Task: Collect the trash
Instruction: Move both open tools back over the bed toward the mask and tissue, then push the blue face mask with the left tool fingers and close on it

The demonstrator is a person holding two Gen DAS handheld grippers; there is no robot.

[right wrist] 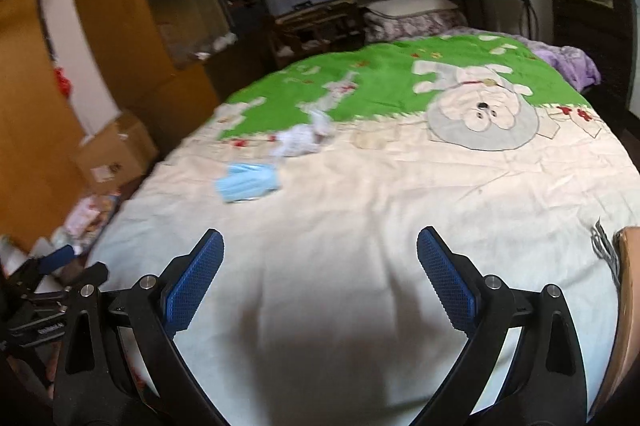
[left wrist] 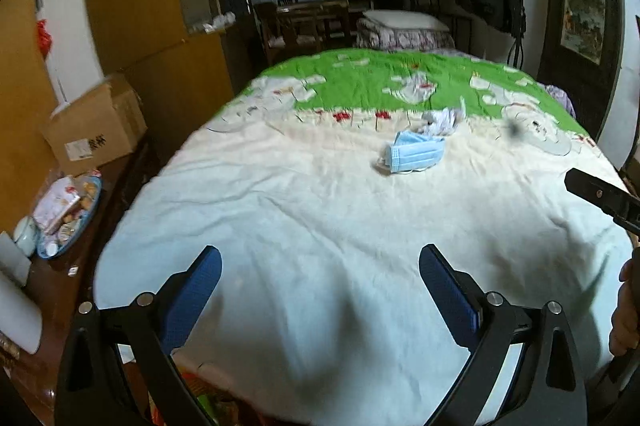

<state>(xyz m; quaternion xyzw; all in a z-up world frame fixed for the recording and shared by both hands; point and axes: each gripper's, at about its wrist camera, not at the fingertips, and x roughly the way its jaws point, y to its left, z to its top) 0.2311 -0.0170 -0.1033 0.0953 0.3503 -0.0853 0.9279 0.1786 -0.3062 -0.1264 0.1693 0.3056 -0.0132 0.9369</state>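
Left gripper (left wrist: 320, 286), right gripper (right wrist: 320, 274): both spread wide, empty, above the near bedspread (left wrist: 320, 226). Mid-bed: blue face mask (left wrist: 414, 156), likely light, limp; pinch its pleated body. Just beyond: crumpled tissue (left wrist: 440, 120), probably soft, weightless; pinch anywhere.

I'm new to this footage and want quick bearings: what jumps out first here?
A wide bed fills both views, its quilt cream near the camera and bright green farther off. On the cream part lie a blue face mask and, just beyond it, crumpled white paper. Both tools, left tool and right tool, are open and empty, short of the trash.
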